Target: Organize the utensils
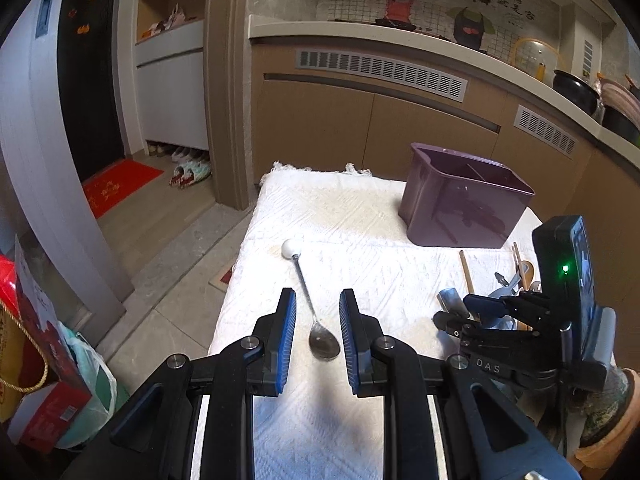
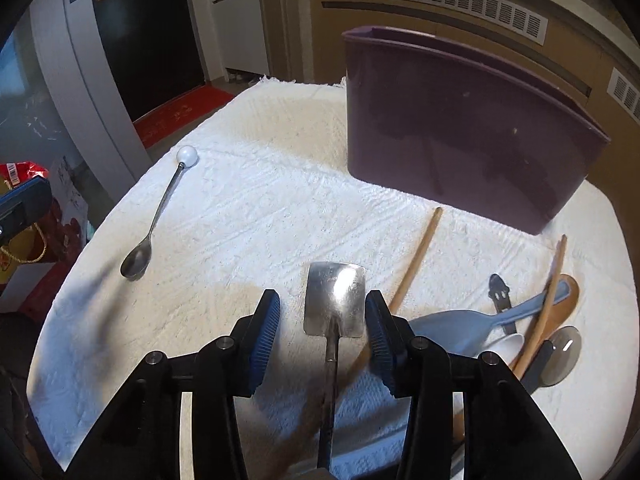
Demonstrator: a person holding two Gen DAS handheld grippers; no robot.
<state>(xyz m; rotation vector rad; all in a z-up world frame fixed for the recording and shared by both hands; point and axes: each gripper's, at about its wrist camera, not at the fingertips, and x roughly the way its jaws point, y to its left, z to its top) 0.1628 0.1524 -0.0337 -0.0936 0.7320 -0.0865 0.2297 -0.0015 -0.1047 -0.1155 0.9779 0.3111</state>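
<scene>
A steel spoon with a white ball end [image 1: 316, 320] lies on the white cloth [image 1: 340, 220]. Its bowl sits between the blue fingertips of my left gripper [image 1: 318, 294], which is open and hovers just over it without pressing. My right gripper [image 2: 323, 295] is open around a shovel-shaped steel spoon [image 2: 335, 300]; there is a gap at the left pad, and the handle runs back under the gripper. A purple divided utensil holder [image 2: 460, 140] stands at the back right, seen also as the holder [image 1: 460, 208]. The ball-end spoon [image 2: 160, 216] shows at the left.
A pile of utensils lies at the right: a wooden stick [image 2: 416, 260], a blue-grey paddle [image 2: 480, 324], a wooden spoon [image 2: 560, 292], a white spoon [image 2: 504, 348] and a round cutter [image 2: 560, 356]. The table's left edge drops to the floor with bags [image 1: 48, 360]. A potted plant [image 1: 608, 412] stands at the right.
</scene>
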